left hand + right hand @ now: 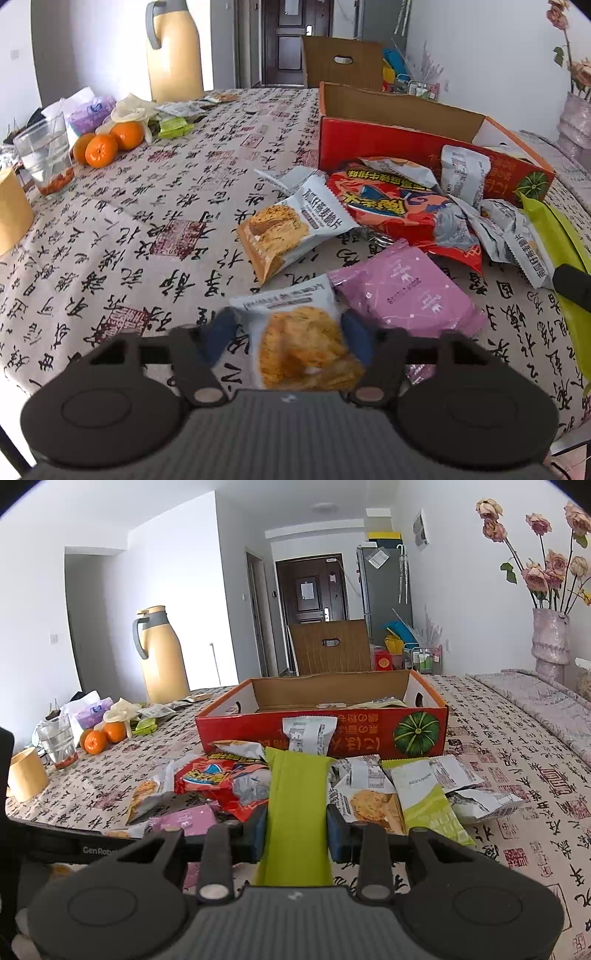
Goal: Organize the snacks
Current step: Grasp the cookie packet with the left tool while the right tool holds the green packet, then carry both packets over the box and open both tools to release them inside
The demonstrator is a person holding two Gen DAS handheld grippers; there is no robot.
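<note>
My left gripper (290,338) sits half open around a cracker pack (299,343) on the table; I can't tell if it pinches yet. My right gripper (295,830) squeezes a green pack (297,805). Next, I think, both go in the red box (332,734).

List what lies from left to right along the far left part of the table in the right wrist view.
Tan cup → glass → oranges → yellow jug → red box.
</note>
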